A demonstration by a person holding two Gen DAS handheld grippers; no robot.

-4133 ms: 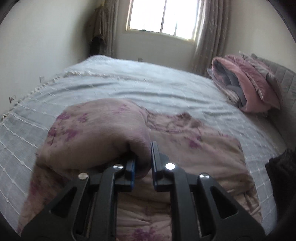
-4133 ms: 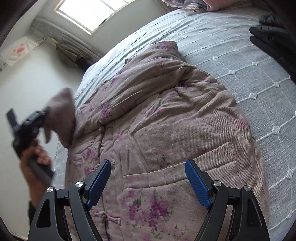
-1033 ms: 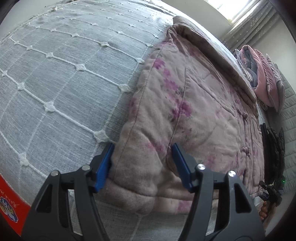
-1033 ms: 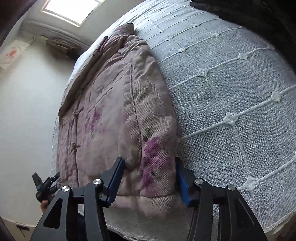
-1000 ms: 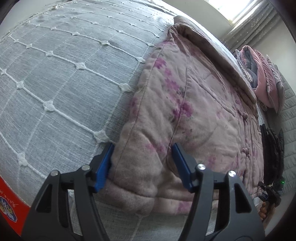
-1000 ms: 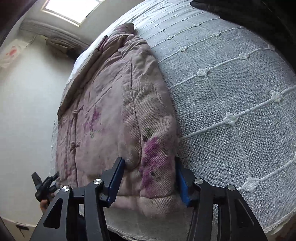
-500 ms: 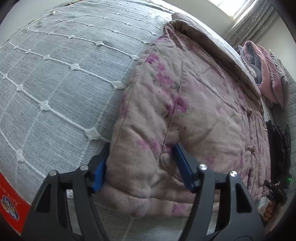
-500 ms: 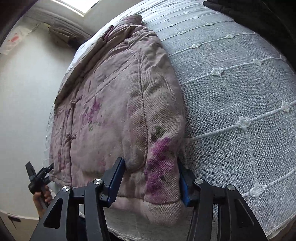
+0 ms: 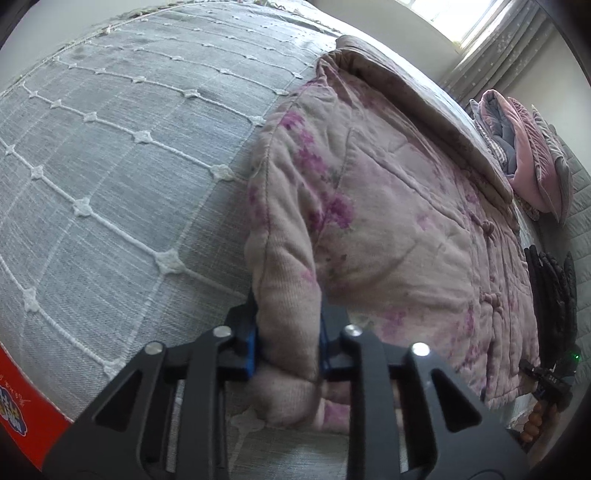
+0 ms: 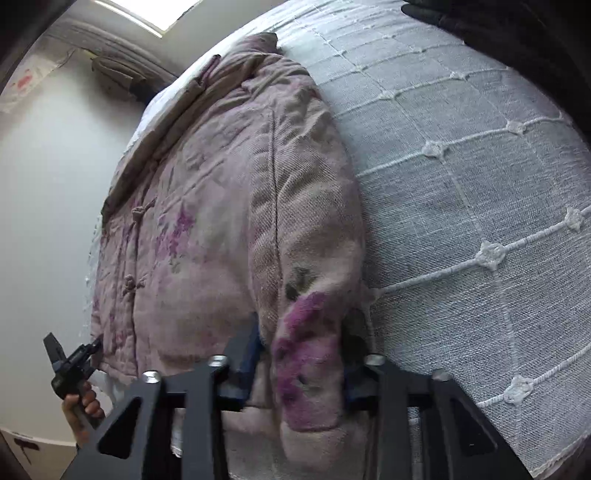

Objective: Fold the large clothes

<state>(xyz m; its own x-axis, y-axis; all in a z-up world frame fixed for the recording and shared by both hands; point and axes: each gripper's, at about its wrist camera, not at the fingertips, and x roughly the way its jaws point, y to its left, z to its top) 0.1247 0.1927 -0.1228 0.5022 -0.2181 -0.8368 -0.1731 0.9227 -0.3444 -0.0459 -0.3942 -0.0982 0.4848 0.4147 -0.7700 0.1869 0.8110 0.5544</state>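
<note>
- A bed fills most of both views, covered in a grey bedspread stitched with a white diamond grid and small knots at the crossings.
- A bright window sits at the far end, with pale grey curtains hanging beside it.
- Plain off-white walls stand beside the bed.
- A pile of pink and grey bedding rests near the quilted grey headboard.
- Daylight is soft and even.
</note>
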